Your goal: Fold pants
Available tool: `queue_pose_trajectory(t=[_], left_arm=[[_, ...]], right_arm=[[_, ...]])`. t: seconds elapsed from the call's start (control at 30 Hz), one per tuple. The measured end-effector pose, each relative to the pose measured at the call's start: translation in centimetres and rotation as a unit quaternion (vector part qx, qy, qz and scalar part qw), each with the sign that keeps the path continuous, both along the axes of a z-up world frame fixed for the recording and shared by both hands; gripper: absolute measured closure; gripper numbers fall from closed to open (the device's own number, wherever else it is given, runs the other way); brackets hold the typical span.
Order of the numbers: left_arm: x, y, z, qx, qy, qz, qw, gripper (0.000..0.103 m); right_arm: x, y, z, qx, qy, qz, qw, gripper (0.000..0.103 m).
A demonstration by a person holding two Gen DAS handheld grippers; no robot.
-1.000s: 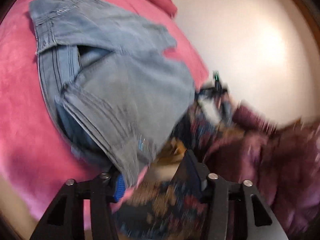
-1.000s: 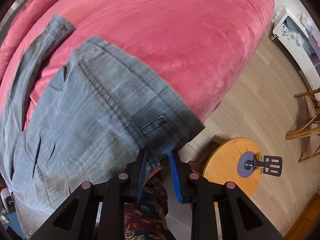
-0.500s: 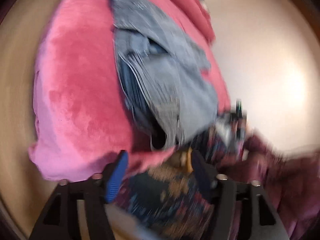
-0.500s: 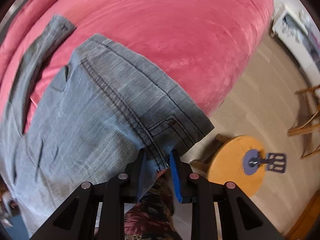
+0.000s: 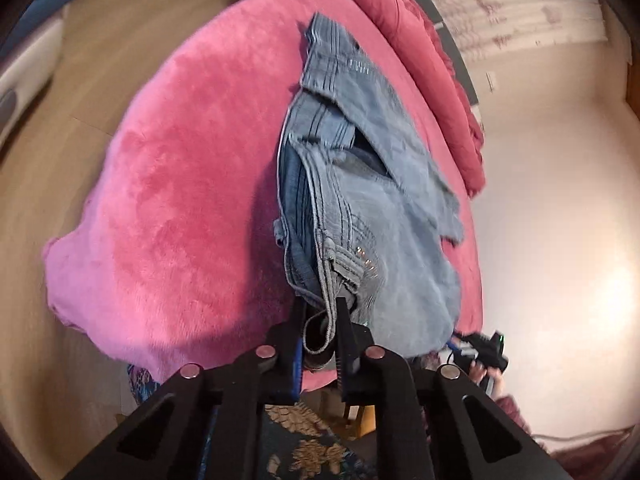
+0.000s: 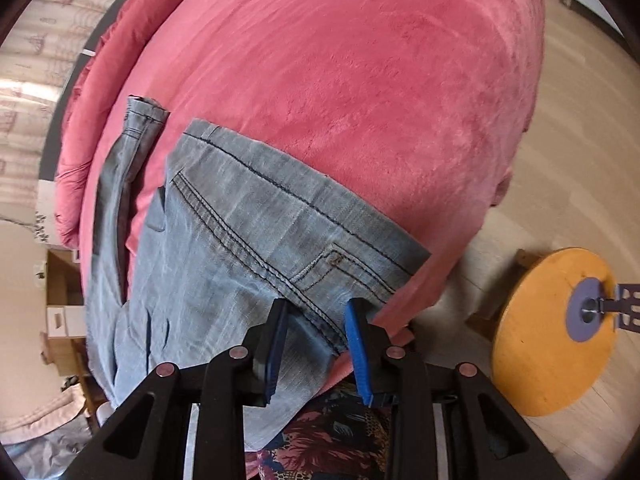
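Note:
Light blue jeans lie crumpled and partly folded on a pink plush bed cover, reaching its near edge. My left gripper is closing on a bunched seamed edge of the jeans at that near edge, and the denim is pinched between its pads. In the right wrist view the jeans spread flatter, pocket stitching up. My right gripper sits over their near corner; its jaws are opening, with denim between the blue pads but not squeezed.
A red quilt lies along the far side of the bed. A round wooden stool stands on the wood floor to the right of the bed corner. Boxes sit at the left. The person's floral clothing is right below the grippers.
My left gripper swung round to the jeans' near edge, spread wide, then closed on the denim. My right gripper's jaws widened slightly over the near corner.

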State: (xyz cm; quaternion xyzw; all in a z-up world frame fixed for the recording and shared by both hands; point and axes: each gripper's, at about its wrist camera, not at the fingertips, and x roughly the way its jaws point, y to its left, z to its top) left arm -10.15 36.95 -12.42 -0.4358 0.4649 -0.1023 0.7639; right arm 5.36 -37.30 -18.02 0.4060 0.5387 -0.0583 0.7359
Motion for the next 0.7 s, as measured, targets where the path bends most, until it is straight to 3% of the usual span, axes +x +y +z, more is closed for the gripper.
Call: queue_pose_trajectory(t=[0.07, 0.2, 0.23, 0.4, 0.47, 0.7], left_arm=[[-0.3, 0.2, 0.5, -0.019, -0.004, 0.021, 0.9996, 0.092], [-0.9, 0.0, 1.1, 0.002, 0.007, 0.041, 0.9991, 0.092], [-0.8, -0.2, 1.1, 0.006, 0.01, 0.043, 0.999, 0.092], [-0.2, -0.5, 1.0, 0.02, 0.025, 0.057, 0.9979, 0.092], [-0.1, -0.6, 1.2, 0.029, 0.025, 0.062, 0.9974, 0.092], [-0.1, -1.5, 1.8, 0.054, 0.013, 0.056, 0.9969, 0.092]], right_arm=[[-0.4, -0.9, -0.6, 0.007, -0.012, 0.014, 1.0, 0.074], [-2.2, -1.8, -1.0, 0.047, -0.037, 0.035, 0.998, 0.073], [-2.8, -2.3, -0.9, 0.051, -0.044, 0.035, 0.997, 0.067], [-5.6, -3.6, -1.8, 0.094, -0.075, 0.006, 0.993, 0.061], [-6.0, -3.5, -2.4, 0.094, -0.065, 0.01, 0.993, 0.054], [-6.6, -2.0, -4.1, 0.109, -0.062, 0.023, 0.992, 0.051]])
